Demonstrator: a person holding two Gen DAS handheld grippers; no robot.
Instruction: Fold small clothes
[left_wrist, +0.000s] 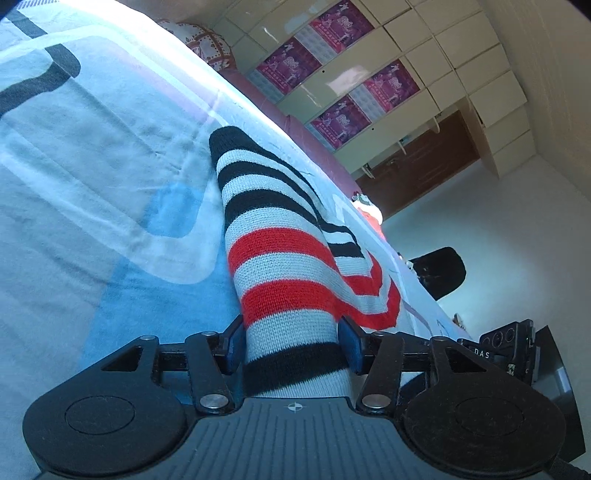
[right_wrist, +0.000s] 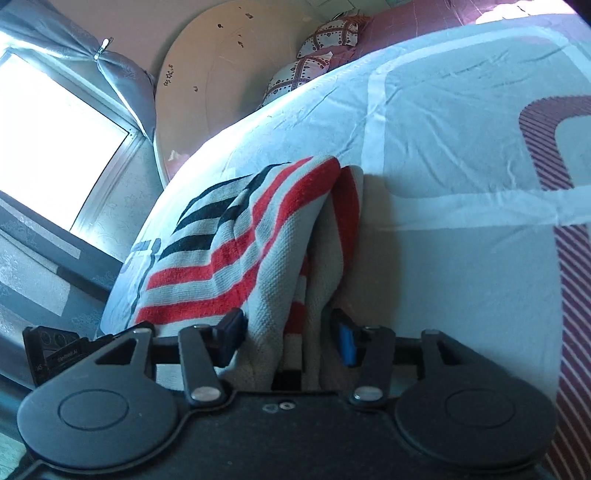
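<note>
home bedroom, bed (left_wrist: 92, 155) with pale blue patterned sheet under the fingers, heart-print pillow (right_wrist: 314, 62) at far end, cream wardrobe (left_wrist: 424, 74) with pink posters, curtained window (right_wrist: 55, 140), round headboard (right_wrist: 221, 85)

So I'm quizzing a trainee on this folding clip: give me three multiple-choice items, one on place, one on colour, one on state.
1. Where does the sweater lie?
A. On the bed
B. On the floor
C. In a drawer

2. Which stripe colours does it show besides grey?
A. Green and yellow
B. Black and red
C. Blue and white

3. What sits between the left gripper fingers?
A. Nothing
B. A pillow
C. A striped part of the sweater

Answers: 1 A, it rests on the bed sheet; 2 B, black and red bands cross the grey knit; 3 C, the striped knit runs between the two fingers.
</note>
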